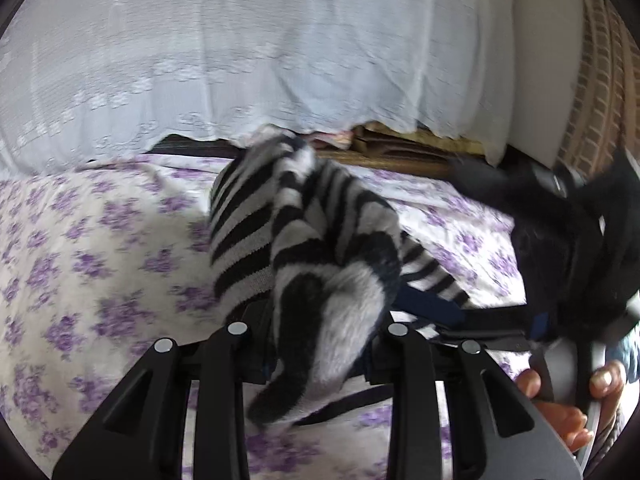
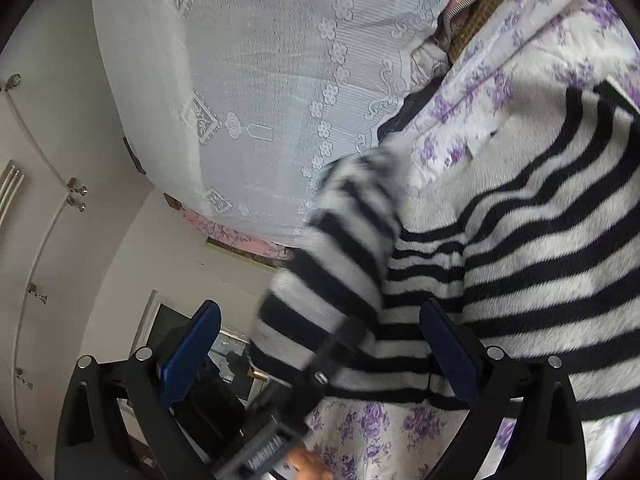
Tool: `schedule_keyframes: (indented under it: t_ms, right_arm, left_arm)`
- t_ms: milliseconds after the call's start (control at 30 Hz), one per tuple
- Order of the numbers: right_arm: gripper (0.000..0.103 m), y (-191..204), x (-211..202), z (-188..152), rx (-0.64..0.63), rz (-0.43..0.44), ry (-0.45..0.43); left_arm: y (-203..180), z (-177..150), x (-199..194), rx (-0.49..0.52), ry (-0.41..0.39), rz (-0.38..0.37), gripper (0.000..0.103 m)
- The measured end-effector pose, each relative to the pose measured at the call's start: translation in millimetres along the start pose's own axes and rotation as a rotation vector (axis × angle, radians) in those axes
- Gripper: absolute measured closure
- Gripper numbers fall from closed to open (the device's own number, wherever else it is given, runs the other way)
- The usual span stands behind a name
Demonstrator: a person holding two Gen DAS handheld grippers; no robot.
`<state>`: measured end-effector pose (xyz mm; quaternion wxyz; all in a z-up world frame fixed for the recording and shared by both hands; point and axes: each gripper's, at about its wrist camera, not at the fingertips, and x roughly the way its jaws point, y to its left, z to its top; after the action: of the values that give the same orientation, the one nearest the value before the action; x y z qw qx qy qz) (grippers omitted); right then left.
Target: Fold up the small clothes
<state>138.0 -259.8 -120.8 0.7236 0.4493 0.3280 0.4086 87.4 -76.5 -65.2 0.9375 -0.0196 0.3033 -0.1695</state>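
Bed with purple-flower sheet (image 1: pixel 100 240) under both claws. Striped sweater (image 2: pixel 540 260) lies on it, ahead and right of right claw (image 2: pixel 320 344), whose blue pads stand wide apart, released, sleeve between them untouched. Left claw (image 1: pixel 320 332) clenched on sweater sleeve, bunched and lifted. Advice: carry sleeve across body, keep low, lay flat, smooth wrinkles before release. No readable writing; small label on other claw's body too blurred.

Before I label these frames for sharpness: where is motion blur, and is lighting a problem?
Left wrist view: the black-and-white striped knit sweater smears near the left claw; the right claw is a dark blur. Right wrist view: its sleeve is blurred. Lighting is soft, no glare.
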Motion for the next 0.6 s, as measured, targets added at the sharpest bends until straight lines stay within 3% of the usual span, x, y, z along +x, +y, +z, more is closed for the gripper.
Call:
schedule_keyframes:
  t_ms: [233, 333, 433, 600]
  right_arm:
    - [0.003, -54.0, -11.5, 16.7, 0.164, -0.015, -0.004]
    - [0.004, -74.6, -16.2, 20.1, 0.243, 0.033, -0.025]
    - [0.004, -78.9, -17.3, 24.9, 0.244, 0.054, -0.019]
    - [0.023, -76.1, -10.1, 28.5, 0.170, -0.045, 0.022]
  left_arm:
    - [-44.8, -22.6, 39.0, 0.069, 0.074, -0.024, 0.074]
    - [-50.1, -30.4, 43.9, 0.077, 0.081, -0.018, 0.074]
    - [-48.5, -30.8, 42.2, 0.086, 0.083, -0.025, 0.073]
    - [-49.0, -30.1, 41.7, 0.110, 0.094, -0.025, 0.073]
